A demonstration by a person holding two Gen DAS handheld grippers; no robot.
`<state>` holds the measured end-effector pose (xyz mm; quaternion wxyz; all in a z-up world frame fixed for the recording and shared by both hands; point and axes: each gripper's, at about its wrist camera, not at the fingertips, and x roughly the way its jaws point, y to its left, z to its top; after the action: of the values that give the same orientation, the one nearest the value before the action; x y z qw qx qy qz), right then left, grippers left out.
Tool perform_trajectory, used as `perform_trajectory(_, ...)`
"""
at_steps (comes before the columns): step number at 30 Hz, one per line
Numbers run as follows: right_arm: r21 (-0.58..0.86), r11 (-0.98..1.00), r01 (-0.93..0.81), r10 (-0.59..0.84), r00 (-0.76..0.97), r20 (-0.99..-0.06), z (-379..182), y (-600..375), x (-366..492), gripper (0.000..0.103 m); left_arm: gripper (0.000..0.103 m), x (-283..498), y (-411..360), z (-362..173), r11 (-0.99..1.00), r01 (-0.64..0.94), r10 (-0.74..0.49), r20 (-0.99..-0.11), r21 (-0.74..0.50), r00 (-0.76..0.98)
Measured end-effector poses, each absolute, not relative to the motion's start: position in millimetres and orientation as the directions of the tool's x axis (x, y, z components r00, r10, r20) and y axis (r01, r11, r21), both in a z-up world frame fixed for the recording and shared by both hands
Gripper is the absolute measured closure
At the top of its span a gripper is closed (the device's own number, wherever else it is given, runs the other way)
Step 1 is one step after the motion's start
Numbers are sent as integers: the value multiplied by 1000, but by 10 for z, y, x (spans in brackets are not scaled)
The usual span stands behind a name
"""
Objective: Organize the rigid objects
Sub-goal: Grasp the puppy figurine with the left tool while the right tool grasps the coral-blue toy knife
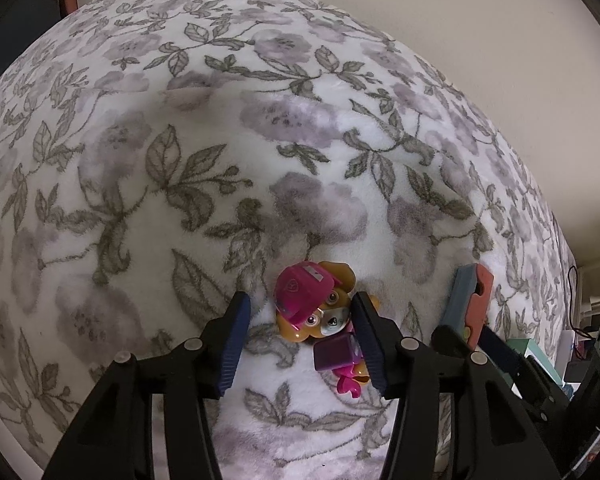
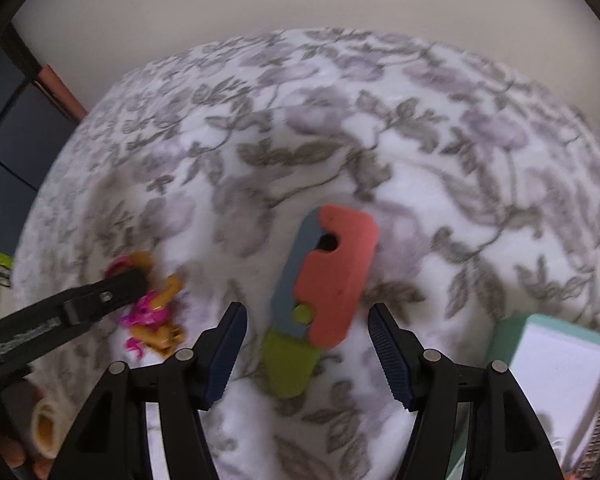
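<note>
A floral blanket (image 1: 260, 140) carries everything. On it, only the right wrist view shows the whole toy knife (image 2: 320, 288) lying between the spread, empty fingers of the right gripper (image 2: 306, 356). Left of the knife, the toy puppy (image 1: 314, 308) lies between the released fingers of the left gripper (image 1: 300, 344), its face visible only in the left view.

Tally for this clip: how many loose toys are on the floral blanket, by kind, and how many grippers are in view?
Toy dog figures: 1, the pink-capped dog figure
Toy folding knives: 1, the orange, grey and green toy knife
Grippers: 2, left gripper and right gripper, both with jaws apart
Total: 4
</note>
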<state>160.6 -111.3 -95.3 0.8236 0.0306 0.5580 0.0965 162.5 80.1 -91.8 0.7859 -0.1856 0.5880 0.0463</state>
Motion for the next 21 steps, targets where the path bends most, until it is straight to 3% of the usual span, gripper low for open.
perform_trajectory(10,16,993,-115,66,443,-894,-1016,-1001,1592,42,45,1636,769,-930,936,-278,-128,-943,-217,306)
perform_trajectory(21,1,994,-113,53,460,-886,-1018,-976,1567,47,45,1655,724,-980,951,-249,-108,-953,-182,283)
